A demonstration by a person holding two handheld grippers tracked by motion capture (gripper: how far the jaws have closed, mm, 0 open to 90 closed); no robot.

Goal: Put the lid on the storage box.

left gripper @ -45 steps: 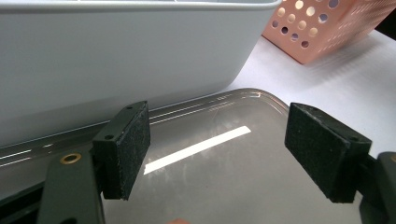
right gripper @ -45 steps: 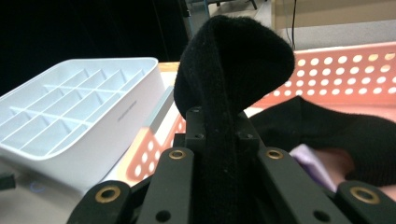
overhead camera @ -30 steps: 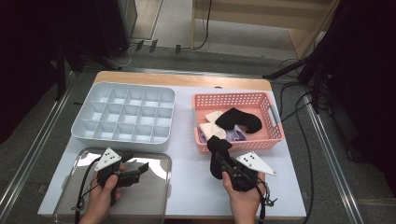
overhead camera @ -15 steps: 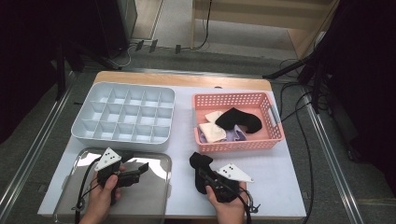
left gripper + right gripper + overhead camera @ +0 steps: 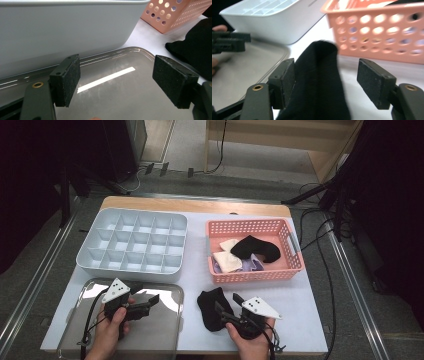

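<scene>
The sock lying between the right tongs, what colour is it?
Black sock, clearest in the right gripper view.

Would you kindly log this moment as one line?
right claw: just opened, black fabric sock on white table between jaws | left claw: open over steel tray

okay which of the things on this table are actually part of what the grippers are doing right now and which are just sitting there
In the job:
- black sock on the table, between the right gripper's jaws, which have just been opening
- pink basket with more socks
- left gripper, open over the metal tray

Just sitting there:
- grey compartment box
</scene>
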